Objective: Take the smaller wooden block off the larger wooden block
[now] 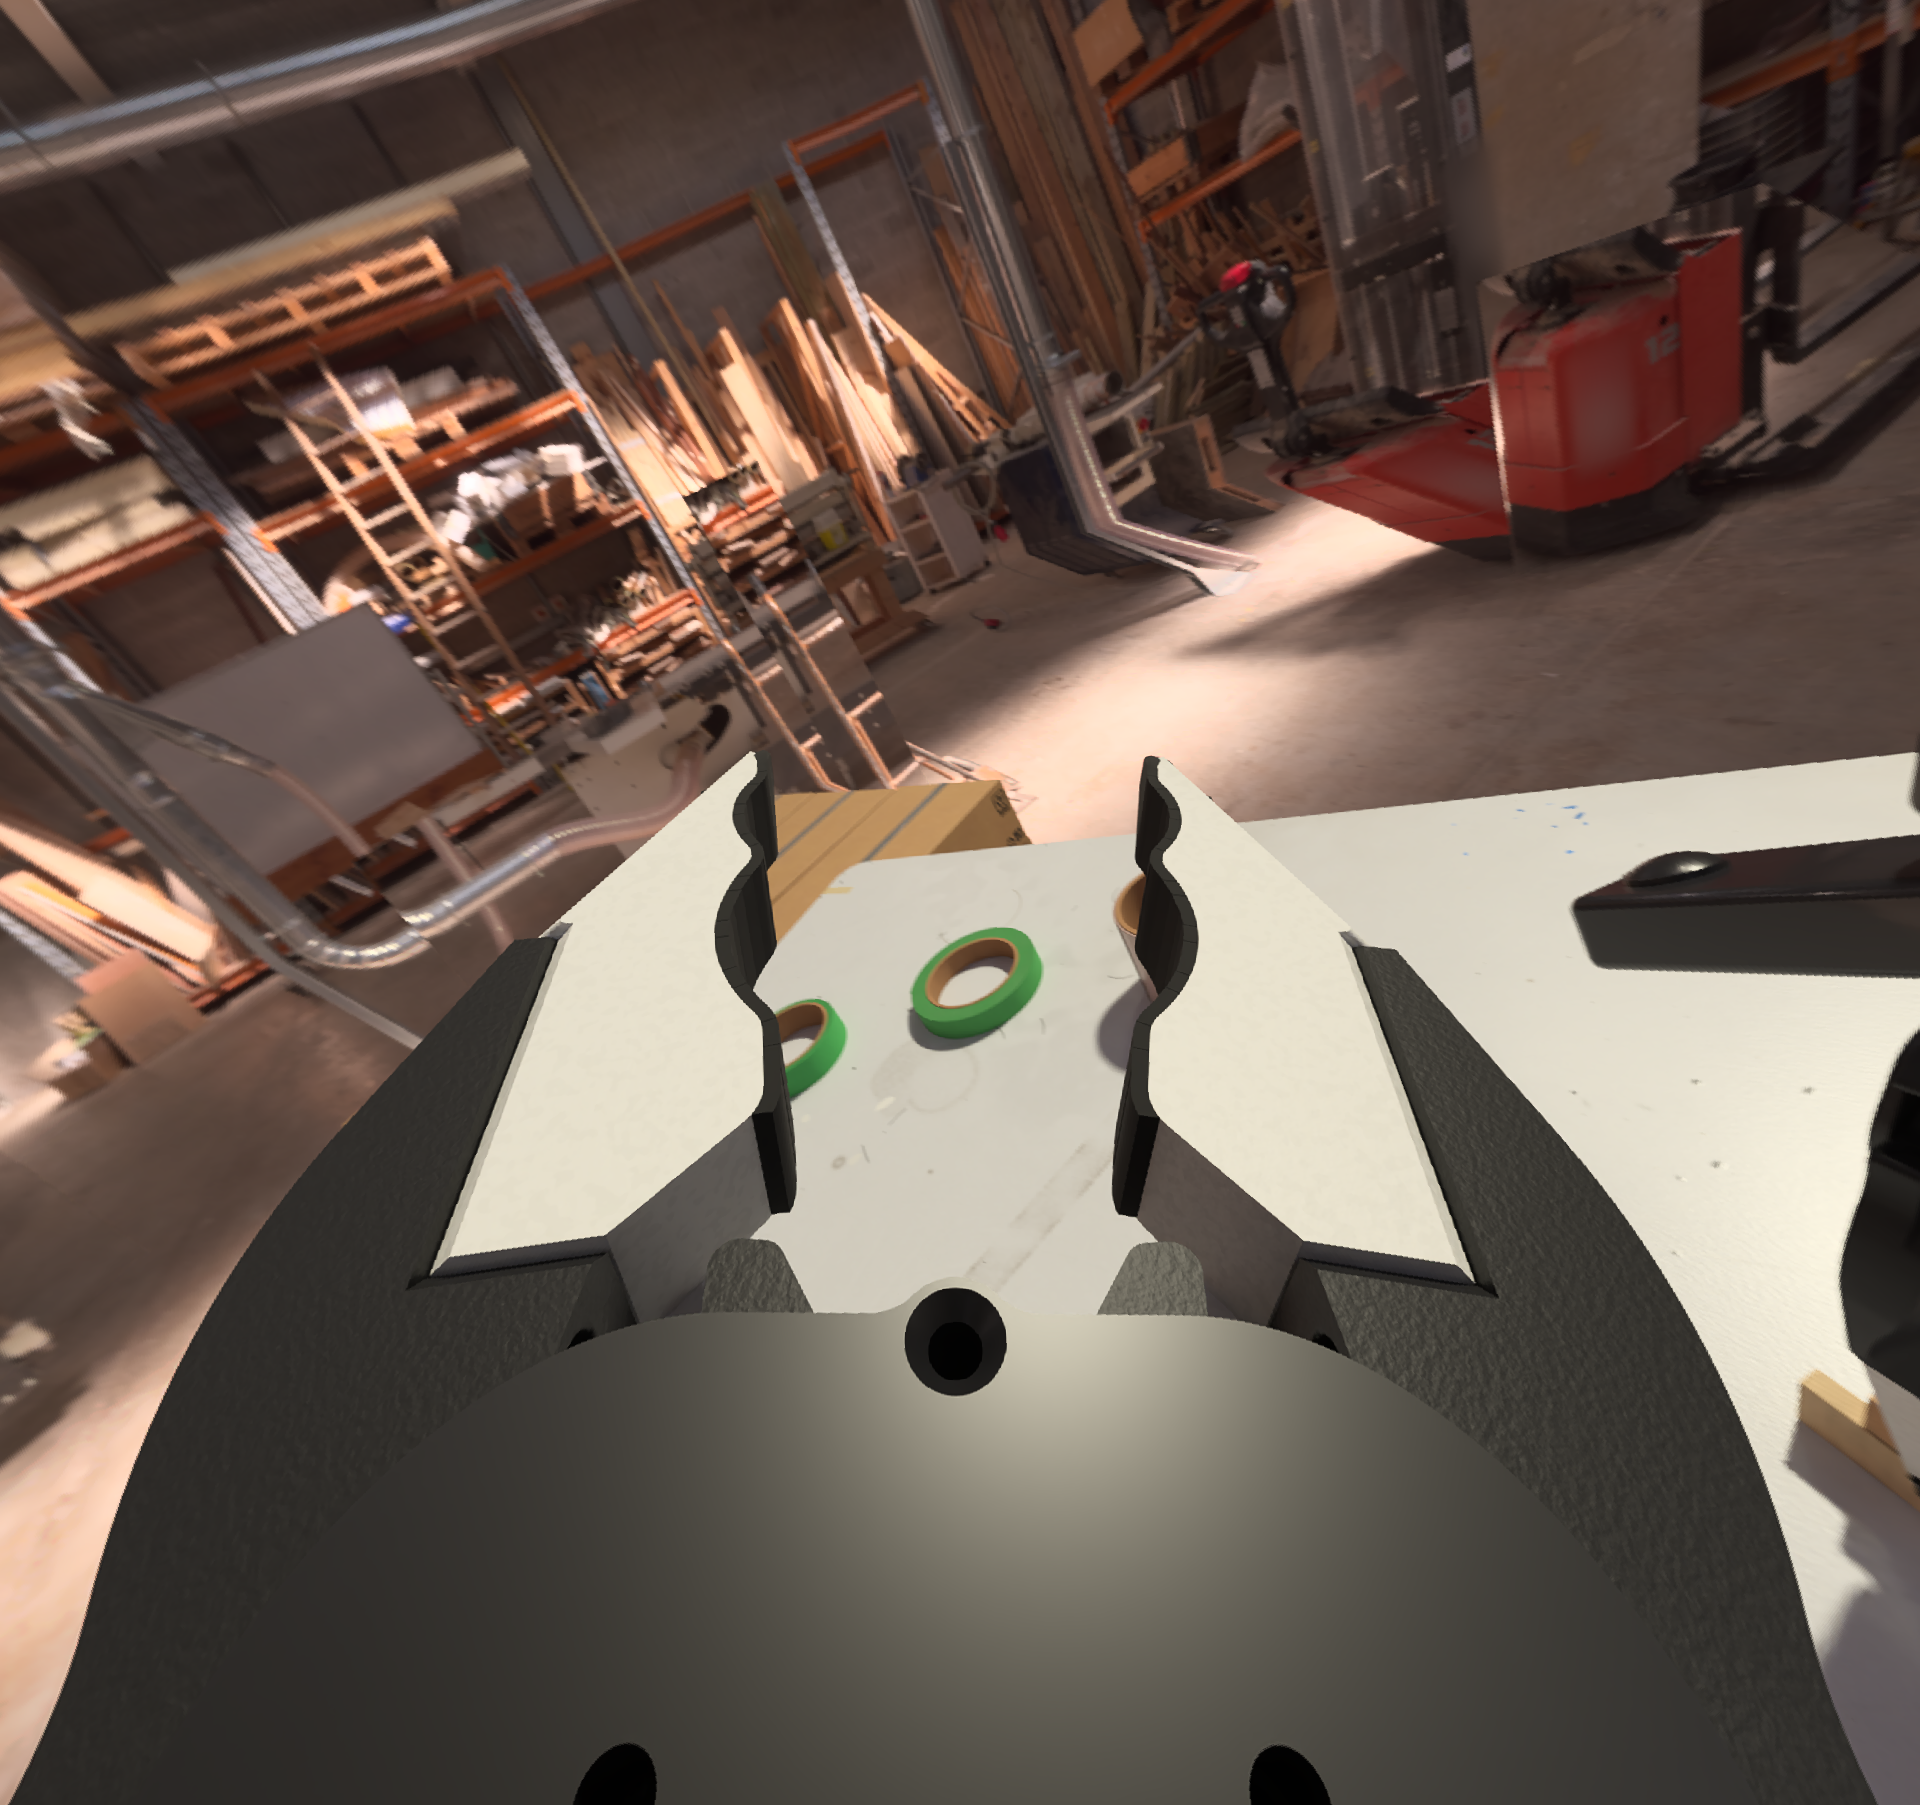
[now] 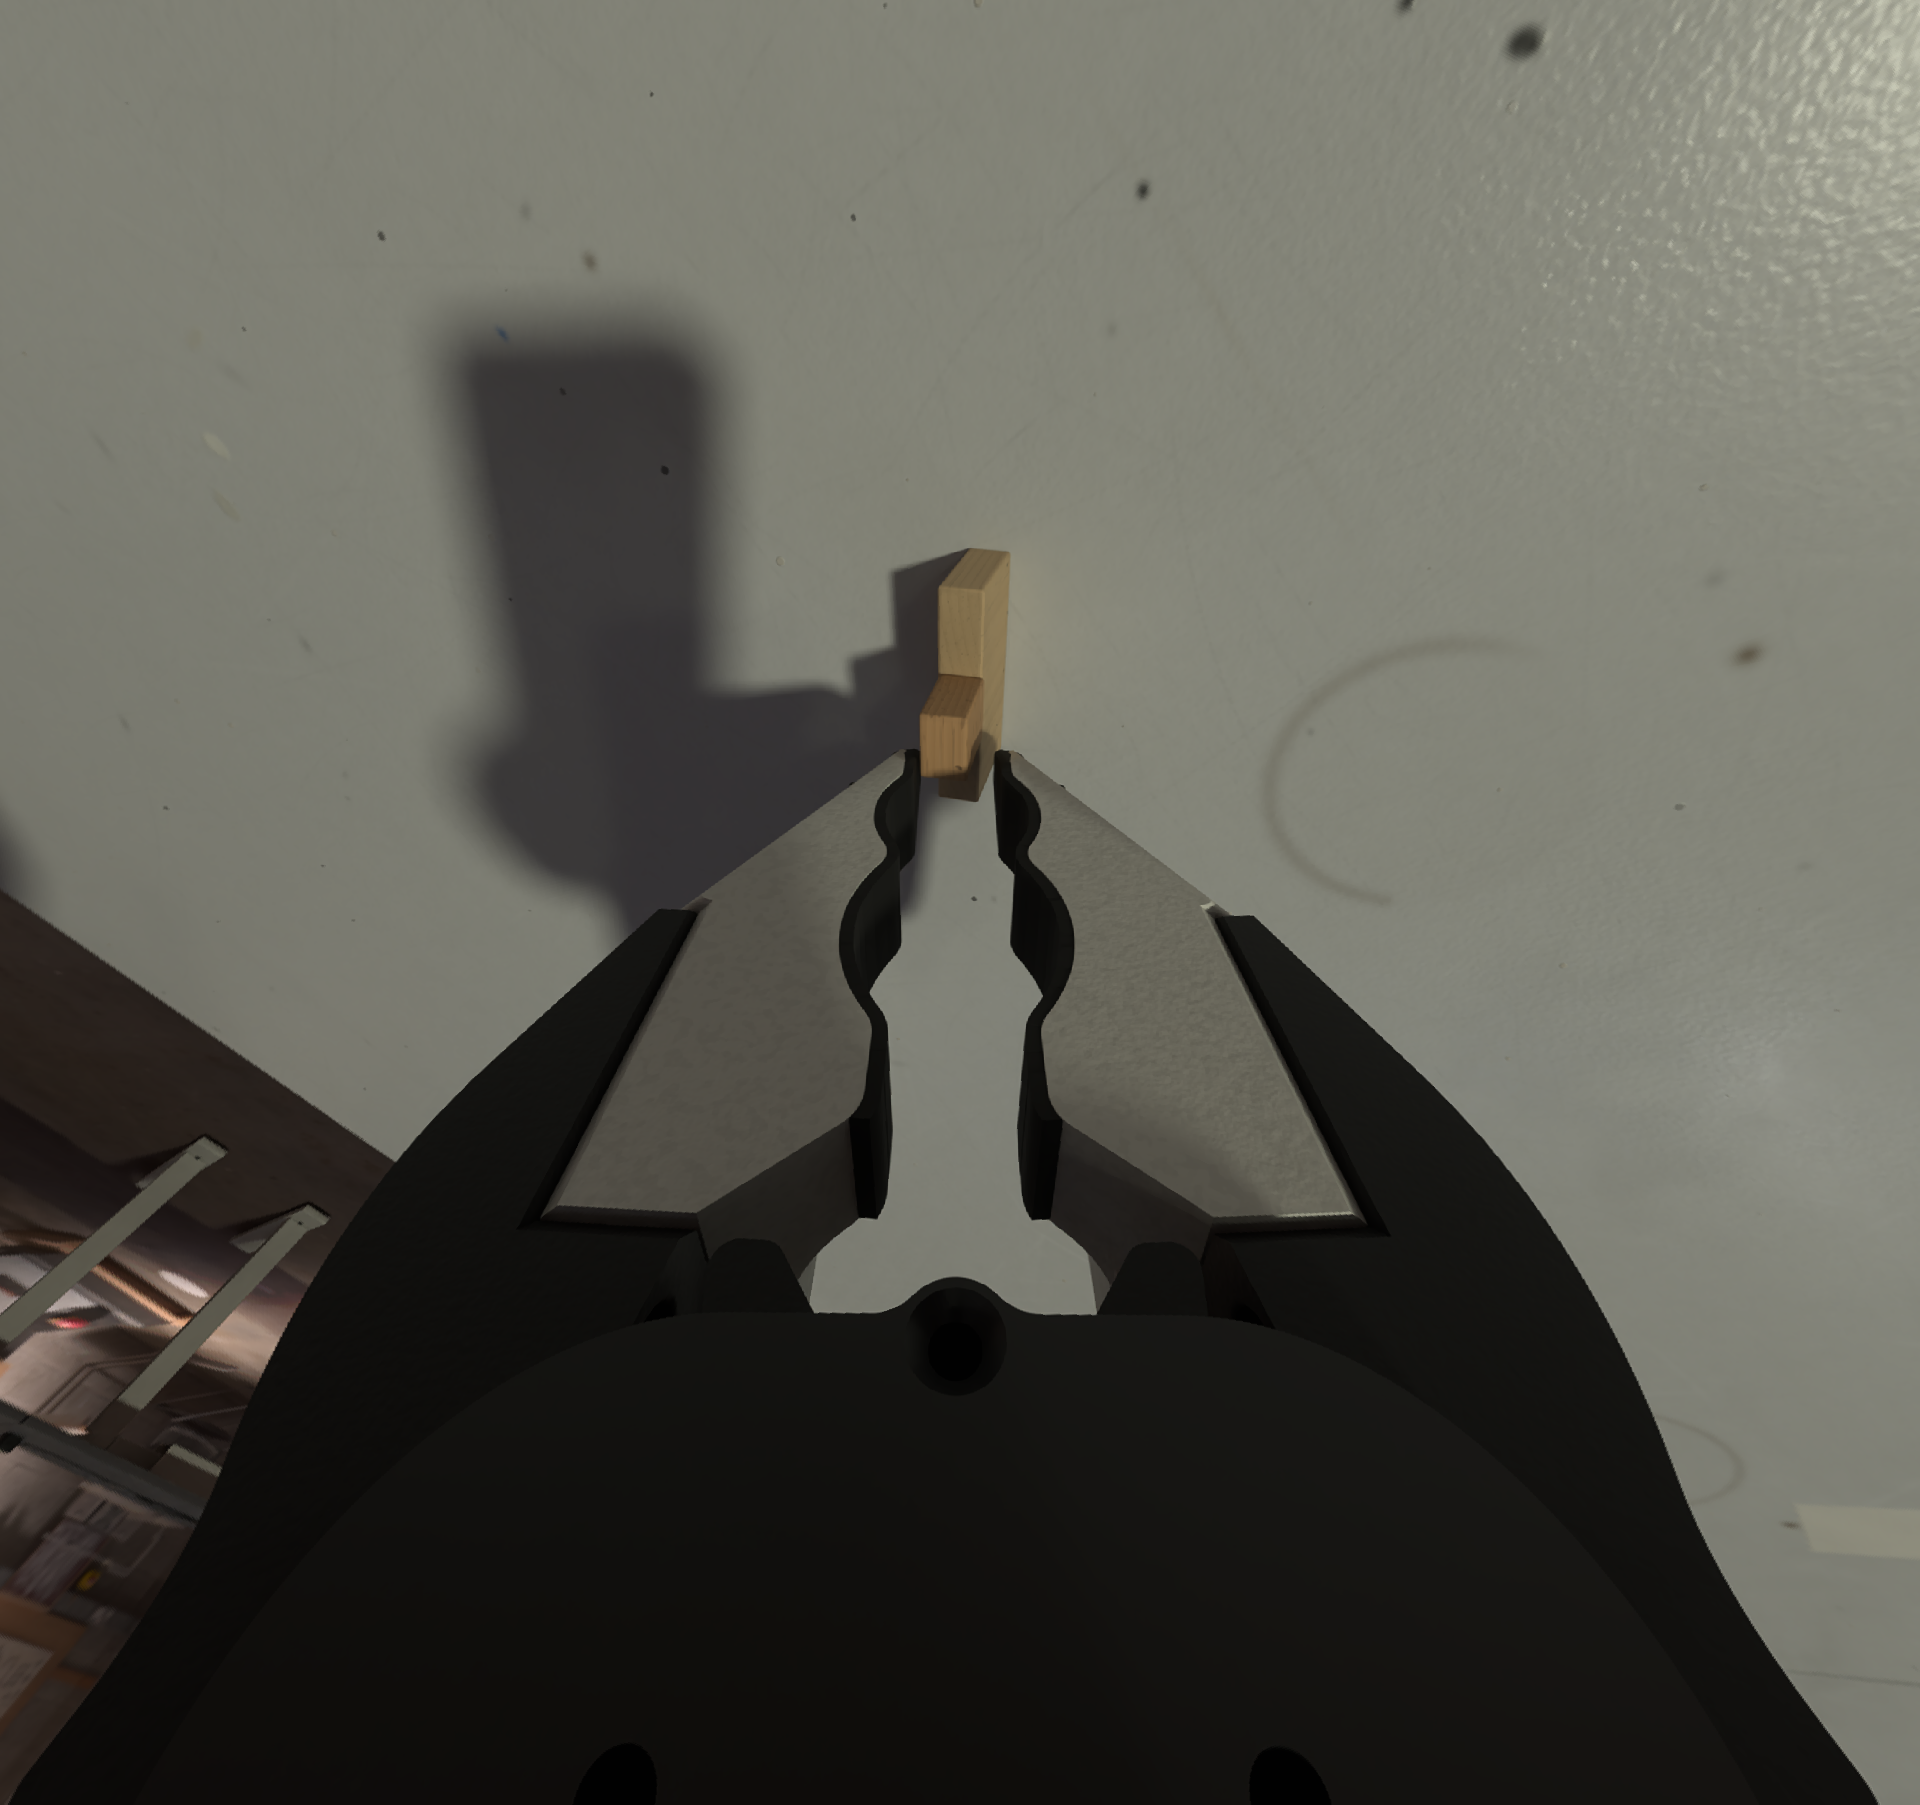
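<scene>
In the right wrist view the long larger wooden block [image 2: 975, 628] lies on the white table [image 2: 1351, 353]. The smaller wooden block [image 2: 950, 729] sits on its near end. My right gripper [image 2: 957, 768] points down at them, its jaws narrowed to about the small block's width and closed on that block's near end. The small block still rests on the larger one. My left gripper [image 1: 956, 799] is wide open and empty, above the table's left part. In the left wrist view a block's edge [image 1: 1860, 1443] and the right gripper's dark body [image 1: 1886, 1236] show at the right edge.
Two green tape rolls [image 1: 977, 983] [image 1: 810, 1043] lie on the table ahead of the left gripper, with a brown roll [image 1: 1127, 908] partly hidden behind its right finger. A flat black object [image 1: 1745, 908] lies at the far right. The table's left edge [image 1: 665, 914] is close by.
</scene>
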{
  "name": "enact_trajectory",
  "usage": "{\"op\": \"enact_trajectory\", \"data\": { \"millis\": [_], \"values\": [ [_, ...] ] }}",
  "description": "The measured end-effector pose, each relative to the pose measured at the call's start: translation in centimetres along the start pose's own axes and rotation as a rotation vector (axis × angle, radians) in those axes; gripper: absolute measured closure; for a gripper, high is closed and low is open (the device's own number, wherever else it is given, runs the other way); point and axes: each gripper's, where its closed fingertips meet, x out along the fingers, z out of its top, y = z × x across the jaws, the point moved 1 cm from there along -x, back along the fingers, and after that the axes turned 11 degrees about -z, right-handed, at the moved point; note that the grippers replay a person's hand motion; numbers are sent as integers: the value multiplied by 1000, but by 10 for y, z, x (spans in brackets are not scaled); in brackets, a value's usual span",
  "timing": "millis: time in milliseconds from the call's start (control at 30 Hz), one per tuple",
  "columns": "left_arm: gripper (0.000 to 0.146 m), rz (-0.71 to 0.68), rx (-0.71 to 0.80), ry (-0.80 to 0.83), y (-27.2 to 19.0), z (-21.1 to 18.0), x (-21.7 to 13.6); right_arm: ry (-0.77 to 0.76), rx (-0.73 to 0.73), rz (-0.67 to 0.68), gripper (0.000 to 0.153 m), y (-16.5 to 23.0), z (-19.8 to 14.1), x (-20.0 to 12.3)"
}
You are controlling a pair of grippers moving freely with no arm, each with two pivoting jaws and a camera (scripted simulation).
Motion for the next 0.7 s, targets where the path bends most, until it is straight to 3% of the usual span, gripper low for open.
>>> {"op": "enact_trajectory", "data": {
  "millis": [167, 333, 433, 533, 700],
  "values": [
    [74, -46, -54, 17, 0, -4, 2, 24, -11, -8, 145, 0, 3, -2],
    [73, -91, -146, -70, 5, 14, -20, 67, -16, 92, 145, 11, 6, -27],
    [71, -188, -304, -153, 9, 30, -46, 30, -61, 107, 145, 7, 7, -67],
    [67, -373, -503, -321, 13, 52, -80, -14, -67, 140, 145, -11, -7, -123],
    [61, -632, -612, -381, -1, 66, -110, -74, 13, 150, 146, -104, -70, -209]
  ]
}}
